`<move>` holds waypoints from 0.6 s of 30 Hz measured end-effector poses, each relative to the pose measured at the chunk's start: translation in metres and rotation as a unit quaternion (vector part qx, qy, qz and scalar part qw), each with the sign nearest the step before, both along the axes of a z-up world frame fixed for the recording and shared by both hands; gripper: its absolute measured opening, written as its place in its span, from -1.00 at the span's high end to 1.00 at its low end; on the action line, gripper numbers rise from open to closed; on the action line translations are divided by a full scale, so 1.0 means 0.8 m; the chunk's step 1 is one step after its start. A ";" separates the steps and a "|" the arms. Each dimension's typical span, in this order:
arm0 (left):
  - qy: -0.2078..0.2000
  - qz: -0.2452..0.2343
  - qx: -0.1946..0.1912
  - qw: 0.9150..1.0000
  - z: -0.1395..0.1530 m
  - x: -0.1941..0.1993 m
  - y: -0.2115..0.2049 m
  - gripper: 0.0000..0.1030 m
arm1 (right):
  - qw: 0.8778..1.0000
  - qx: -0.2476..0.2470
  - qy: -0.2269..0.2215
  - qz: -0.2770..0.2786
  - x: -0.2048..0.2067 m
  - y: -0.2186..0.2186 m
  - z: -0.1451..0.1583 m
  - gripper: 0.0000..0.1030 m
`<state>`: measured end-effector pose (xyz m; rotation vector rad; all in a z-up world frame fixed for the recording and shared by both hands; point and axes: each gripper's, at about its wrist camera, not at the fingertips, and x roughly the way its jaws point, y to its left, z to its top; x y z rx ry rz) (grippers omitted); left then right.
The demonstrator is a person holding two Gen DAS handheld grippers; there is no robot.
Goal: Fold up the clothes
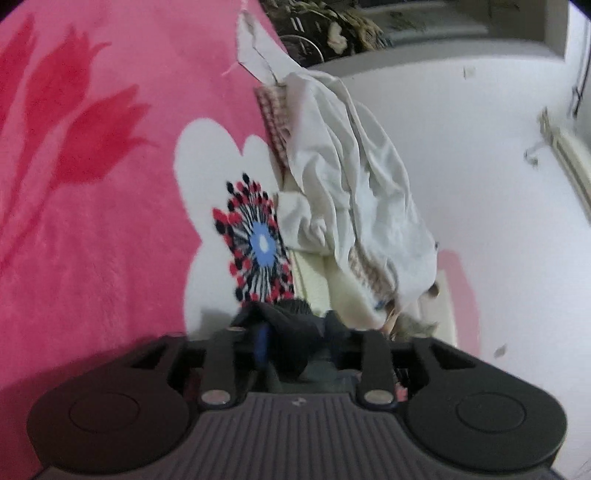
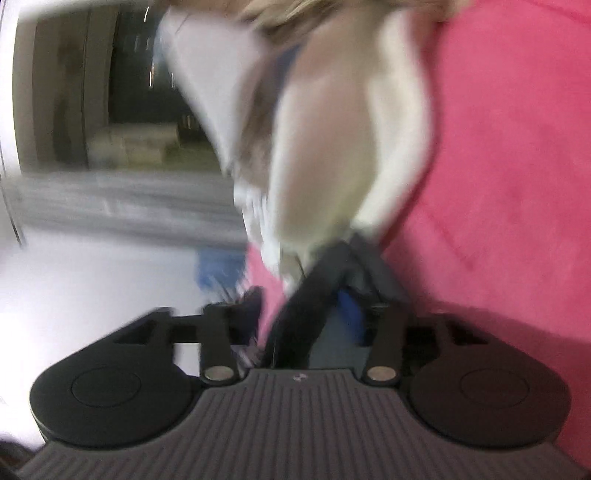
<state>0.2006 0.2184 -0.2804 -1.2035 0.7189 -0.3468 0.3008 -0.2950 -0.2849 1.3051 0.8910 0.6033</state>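
Note:
A crumpled white garment (image 1: pixel 347 177) with a checked lining lies in a long heap on a pink blanket (image 1: pixel 103 206) printed with red tulips and a big white flower. My left gripper (image 1: pixel 295 332) sits low at the heap's near end. Its jaws stand apart, a fold of dark cloth (image 1: pixel 295 317) lies loose between them and hides the fingertips. In the blurred right wrist view, a cream and white garment (image 2: pixel 317 155) hangs close ahead, its lower end touching a dark finger (image 2: pixel 314 280) of my right gripper (image 2: pixel 317 284). Those jaws also stand apart, with no clamp on the cloth visible.
The blanket's edge runs along a white floor (image 1: pixel 480 166) on the right of the left wrist view. A dark clutter of things (image 1: pixel 325 33) lies at the far end. A dark doorway or shelf (image 2: pixel 140 92) and a grey step (image 2: pixel 122 206) show left of the right gripper.

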 end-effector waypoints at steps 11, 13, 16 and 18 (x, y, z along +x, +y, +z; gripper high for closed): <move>-0.002 0.018 -0.006 1.000 0.024 -0.020 0.027 -0.16 | 0.999 0.006 -0.042 0.008 -0.057 -0.028 0.034 -0.12; -0.003 0.005 0.008 1.000 0.036 -0.035 0.027 -0.24 | 0.999 -0.007 -0.051 0.010 -0.079 -0.041 0.051 -0.13; 0.000 -0.020 0.038 0.999 0.056 -0.069 0.025 -0.32 | 0.998 -0.015 -0.062 0.001 -0.120 -0.065 0.074 -0.16; 0.004 -0.037 0.062 0.997 0.068 -0.095 0.019 -0.35 | 0.998 -0.021 -0.065 -0.009 -0.143 -0.082 0.085 -0.22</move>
